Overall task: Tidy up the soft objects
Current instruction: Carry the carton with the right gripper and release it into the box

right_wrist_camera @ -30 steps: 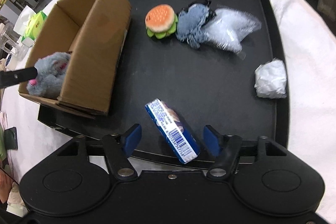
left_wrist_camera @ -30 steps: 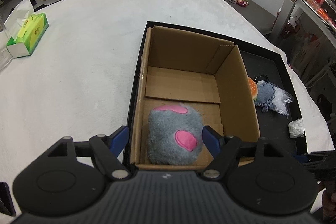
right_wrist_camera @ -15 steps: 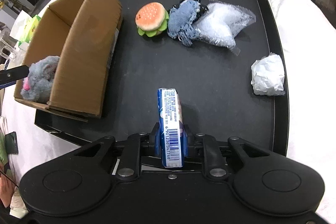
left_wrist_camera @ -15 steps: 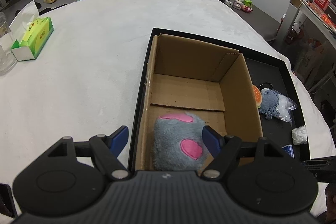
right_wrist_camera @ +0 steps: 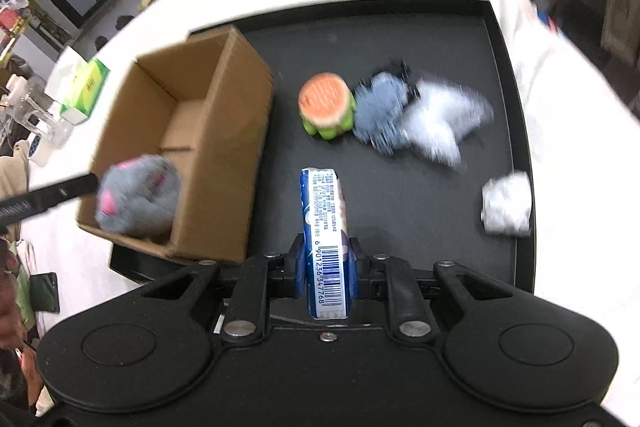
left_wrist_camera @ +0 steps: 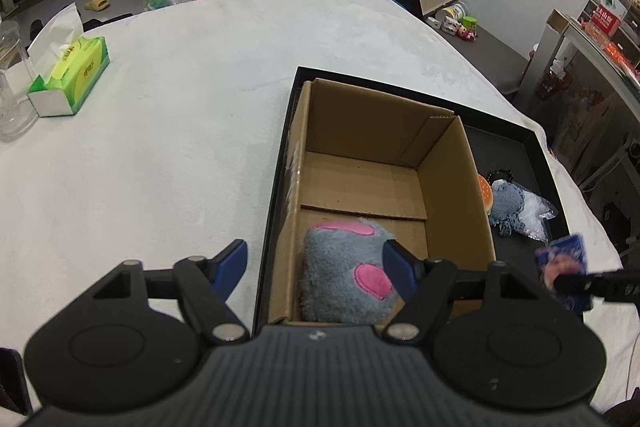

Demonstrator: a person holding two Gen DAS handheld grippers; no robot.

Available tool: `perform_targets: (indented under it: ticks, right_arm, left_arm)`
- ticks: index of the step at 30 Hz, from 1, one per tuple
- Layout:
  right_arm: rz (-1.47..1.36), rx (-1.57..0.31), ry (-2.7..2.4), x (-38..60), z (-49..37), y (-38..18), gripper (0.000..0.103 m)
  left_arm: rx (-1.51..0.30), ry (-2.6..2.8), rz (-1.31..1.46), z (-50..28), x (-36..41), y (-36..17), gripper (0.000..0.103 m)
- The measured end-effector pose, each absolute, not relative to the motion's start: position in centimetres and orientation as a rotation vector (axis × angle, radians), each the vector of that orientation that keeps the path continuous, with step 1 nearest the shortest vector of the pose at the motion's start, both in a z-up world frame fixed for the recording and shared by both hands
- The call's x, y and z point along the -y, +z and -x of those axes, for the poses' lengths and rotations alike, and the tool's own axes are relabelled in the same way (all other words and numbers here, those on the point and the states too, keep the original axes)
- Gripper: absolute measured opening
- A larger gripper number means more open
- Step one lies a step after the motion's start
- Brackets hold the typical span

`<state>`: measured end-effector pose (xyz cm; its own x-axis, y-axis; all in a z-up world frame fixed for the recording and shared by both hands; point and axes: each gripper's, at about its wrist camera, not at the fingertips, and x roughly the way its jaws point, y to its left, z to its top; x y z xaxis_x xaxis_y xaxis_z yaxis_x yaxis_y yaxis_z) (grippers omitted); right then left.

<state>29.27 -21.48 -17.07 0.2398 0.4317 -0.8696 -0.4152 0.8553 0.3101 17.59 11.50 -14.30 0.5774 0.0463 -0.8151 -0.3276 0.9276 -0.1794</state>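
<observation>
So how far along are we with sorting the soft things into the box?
Done: one grey plush lies in the cardboard box, under the open left gripper. In hand: the right gripper is shut on a blue packet. Left on the black tray: the burger toy, blue-grey plush, clear bag, white wad.

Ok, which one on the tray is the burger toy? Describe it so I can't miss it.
Start at the black tray, then the cardboard box on it. The burger toy lies just beside the box wall, against a blue-grey plush. It alone has an orange bun with a green frill.
</observation>
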Motion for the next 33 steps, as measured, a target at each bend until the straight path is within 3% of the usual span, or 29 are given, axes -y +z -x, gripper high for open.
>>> perform_targets:
  ticks: [11,27,33]
  right_arm:
    - [0.016,-1.135,0.616,17.7,-29.5,-13.1,0.02]
    - [0.095,-1.13,0.664,11.3,-29.0,-12.4,0.02]
    - [0.13,-1.141,0.669,9.2,-29.1,-13.3,0.02]
  left_arm:
    - [-0.892,0.202,0.377,-16.4,-13.2,-14.5,0.052]
    - [-0.901,0.127,0.459,-16.5,-15.4,-17.3,0.017]
    - [-0.898,0.097,0.484,-16.7,-15.9,-17.8,0.014]
